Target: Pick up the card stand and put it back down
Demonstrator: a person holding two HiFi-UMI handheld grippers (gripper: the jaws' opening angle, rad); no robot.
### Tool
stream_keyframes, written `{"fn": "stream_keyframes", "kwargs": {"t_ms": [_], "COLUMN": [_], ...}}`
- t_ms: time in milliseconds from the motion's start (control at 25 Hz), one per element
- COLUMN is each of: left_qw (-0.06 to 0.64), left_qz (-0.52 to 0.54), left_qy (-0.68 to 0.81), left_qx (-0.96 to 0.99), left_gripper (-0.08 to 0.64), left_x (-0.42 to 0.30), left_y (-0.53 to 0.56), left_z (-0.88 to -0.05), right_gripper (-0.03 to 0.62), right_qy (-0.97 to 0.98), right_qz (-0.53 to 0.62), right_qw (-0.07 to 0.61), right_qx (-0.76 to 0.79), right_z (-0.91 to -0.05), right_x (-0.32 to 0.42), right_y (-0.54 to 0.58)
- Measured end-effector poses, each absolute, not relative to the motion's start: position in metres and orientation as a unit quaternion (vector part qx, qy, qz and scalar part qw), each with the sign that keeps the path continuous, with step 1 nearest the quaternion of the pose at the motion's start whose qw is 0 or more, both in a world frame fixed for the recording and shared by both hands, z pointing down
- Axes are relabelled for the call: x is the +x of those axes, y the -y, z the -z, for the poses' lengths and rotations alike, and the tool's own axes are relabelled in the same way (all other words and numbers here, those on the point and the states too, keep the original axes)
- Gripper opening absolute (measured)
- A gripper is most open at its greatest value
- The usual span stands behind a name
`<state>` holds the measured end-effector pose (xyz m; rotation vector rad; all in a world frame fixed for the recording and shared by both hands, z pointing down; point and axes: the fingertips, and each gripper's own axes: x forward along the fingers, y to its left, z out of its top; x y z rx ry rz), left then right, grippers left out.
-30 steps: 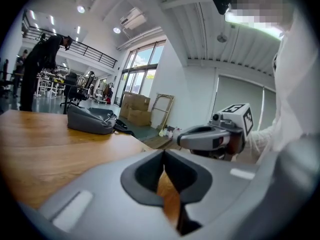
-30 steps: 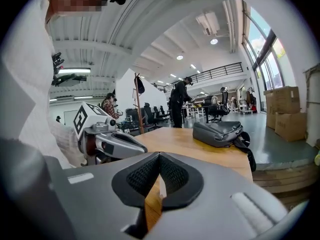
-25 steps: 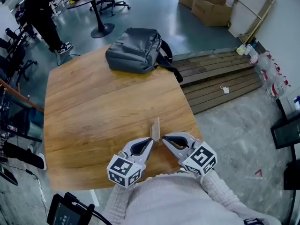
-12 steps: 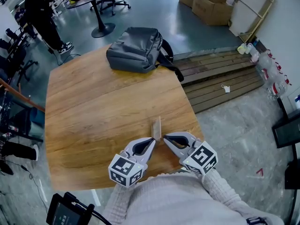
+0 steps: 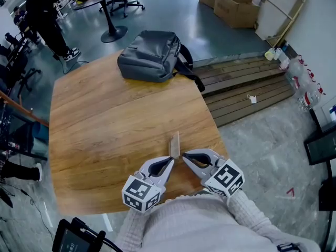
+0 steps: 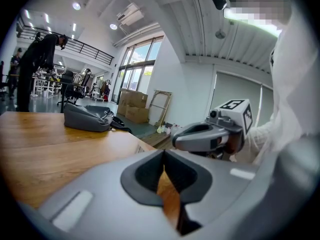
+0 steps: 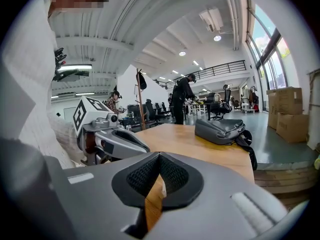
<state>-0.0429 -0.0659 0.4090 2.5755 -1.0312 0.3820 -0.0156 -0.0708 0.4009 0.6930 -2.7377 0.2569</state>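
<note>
The card stand [image 5: 174, 143], a small upright wooden block, stands on the wooden table [image 5: 105, 125] near its front right corner. My left gripper [image 5: 170, 161] is shut with nothing in it, its tips a short way behind the stand on the left. My right gripper [image 5: 184, 155] is also shut and empty, with its tips just right of the stand's near end. The two tips almost meet. In the left gripper view the closed jaws of my left gripper [image 6: 164, 154] point along the table and the right gripper [image 6: 210, 136] shows beside them. In the right gripper view the jaws of my right gripper [image 7: 159, 156] are closed.
A grey backpack [image 5: 152, 55] lies at the table's far edge. A wooden platform [image 5: 247, 85] and cardboard boxes [image 5: 236, 4] are off to the right. A person [image 5: 44, 14] stands far left by office chairs. The table's right edge is close to the stand.
The left gripper has eased back slightly toward me. The card stand and the right gripper have not moved.
</note>
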Motion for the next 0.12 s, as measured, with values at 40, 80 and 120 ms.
{"fn": "stream_keyframes", "kwargs": {"t_ms": [40, 80, 120], "left_qw": [0.169, 0.169, 0.168], "left_qz": [-0.134, -0.133, -0.132], "left_qy": [0.364, 0.366, 0.367], "left_qx": [0.906, 0.906, 0.905], "left_gripper": [0.008, 0.008, 0.008], "left_x": [-0.0433, -0.0438, -0.0444], "left_y": [0.0660, 0.0661, 0.0663], "left_z": [-0.4084, -0.4077, -0.4071], "right_gripper": [-0.002, -0.002, -0.002], "right_qy": [0.954, 0.955, 0.955], "right_qz": [-0.091, -0.092, -0.093], "right_qw": [0.151, 0.150, 0.148], "right_qx": [0.241, 0.240, 0.239], "right_z": [-0.4005, -0.4000, -0.3994], "right_x": [-0.0158, -0.0163, -0.0168], "right_y": [0.0701, 0.0694, 0.0687]}}
